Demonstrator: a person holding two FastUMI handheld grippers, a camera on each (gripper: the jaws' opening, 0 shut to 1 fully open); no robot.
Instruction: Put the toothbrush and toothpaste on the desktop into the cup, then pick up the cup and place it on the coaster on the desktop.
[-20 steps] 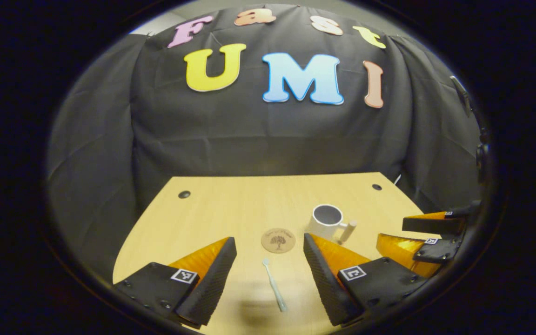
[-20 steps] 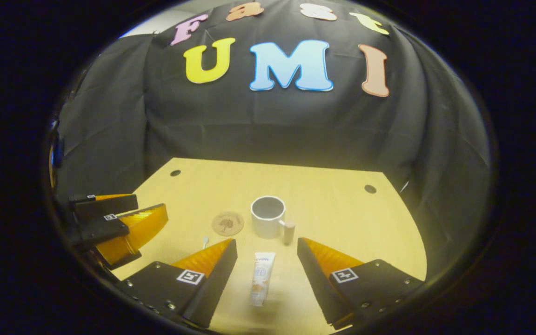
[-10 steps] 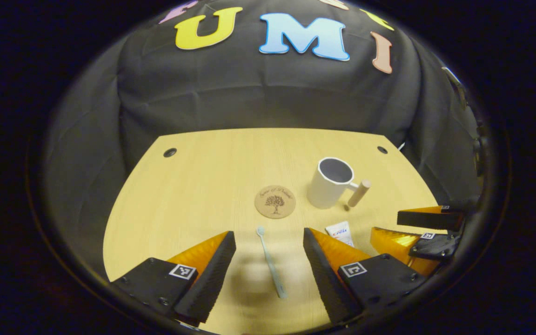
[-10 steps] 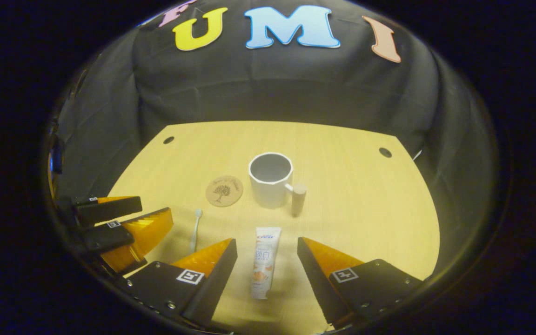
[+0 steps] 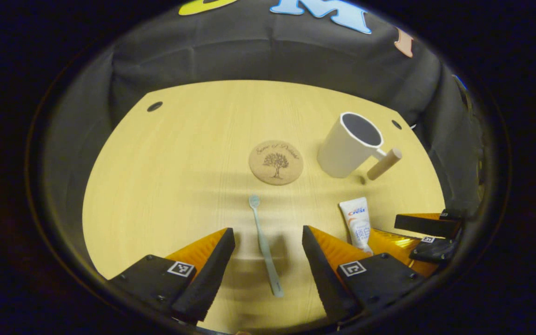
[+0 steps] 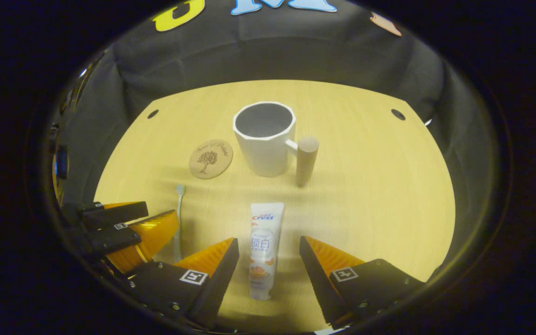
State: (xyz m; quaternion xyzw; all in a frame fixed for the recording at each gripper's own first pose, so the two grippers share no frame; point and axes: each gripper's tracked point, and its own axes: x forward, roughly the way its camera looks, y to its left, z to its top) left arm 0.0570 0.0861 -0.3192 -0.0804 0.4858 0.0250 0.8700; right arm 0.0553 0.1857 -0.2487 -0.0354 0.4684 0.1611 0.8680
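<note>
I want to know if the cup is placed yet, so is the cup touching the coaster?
Apart. In the right gripper view, a strip of bare desktop separates the cup from the coaster; the left gripper view shows the same gap.

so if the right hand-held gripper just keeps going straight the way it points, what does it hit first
Probably the toothpaste: it lies on the table between the open fingers of the right hand-held gripper, along its line. The cup stands beyond it. Height above the table is unclear.

Dim overhead light, soft shadows on the desktop (image 5: 179, 153), strong fisheye bending at edges.
</note>
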